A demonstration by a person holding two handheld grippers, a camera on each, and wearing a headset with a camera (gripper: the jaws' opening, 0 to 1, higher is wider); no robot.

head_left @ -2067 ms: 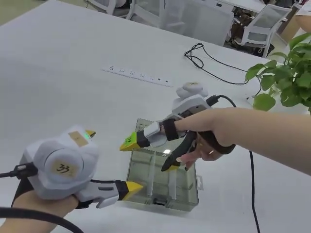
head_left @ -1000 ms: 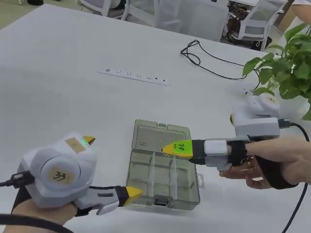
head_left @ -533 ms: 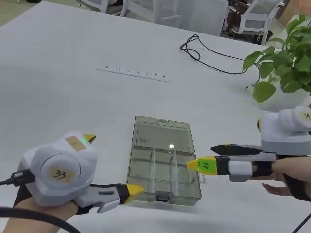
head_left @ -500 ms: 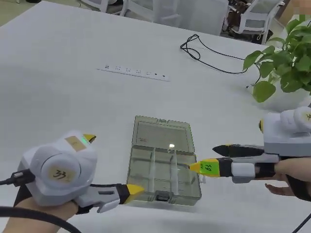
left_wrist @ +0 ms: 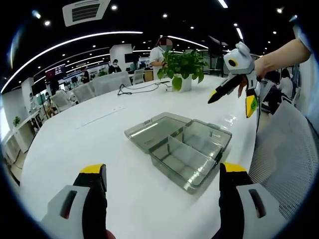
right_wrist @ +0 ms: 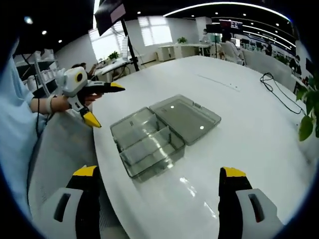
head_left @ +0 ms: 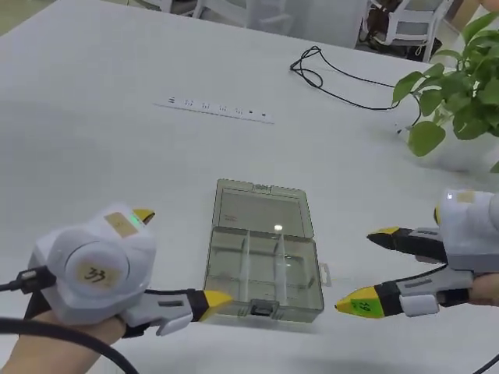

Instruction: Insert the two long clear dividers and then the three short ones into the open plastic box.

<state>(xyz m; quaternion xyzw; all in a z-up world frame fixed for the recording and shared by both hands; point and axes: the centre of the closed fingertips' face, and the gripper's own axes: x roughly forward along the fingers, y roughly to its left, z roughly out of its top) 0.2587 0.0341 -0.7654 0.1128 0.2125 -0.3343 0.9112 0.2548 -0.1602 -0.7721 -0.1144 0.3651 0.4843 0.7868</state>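
White table (head_left: 93, 117), plastic box (head_left: 261, 212), power strip (head_left: 221, 110), cable (head_left: 344, 74)

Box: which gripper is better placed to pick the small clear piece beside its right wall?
Right, probably: the right gripper is open beside the clear piece, while the left gripper is across the box.

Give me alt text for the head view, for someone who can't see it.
An open plastic box lies on a white table, its lid flat on the far side and clear dividers standing in its base. The left tool and right tool hover open on either side, both empty. A power strip, cable and plant sit farther back.
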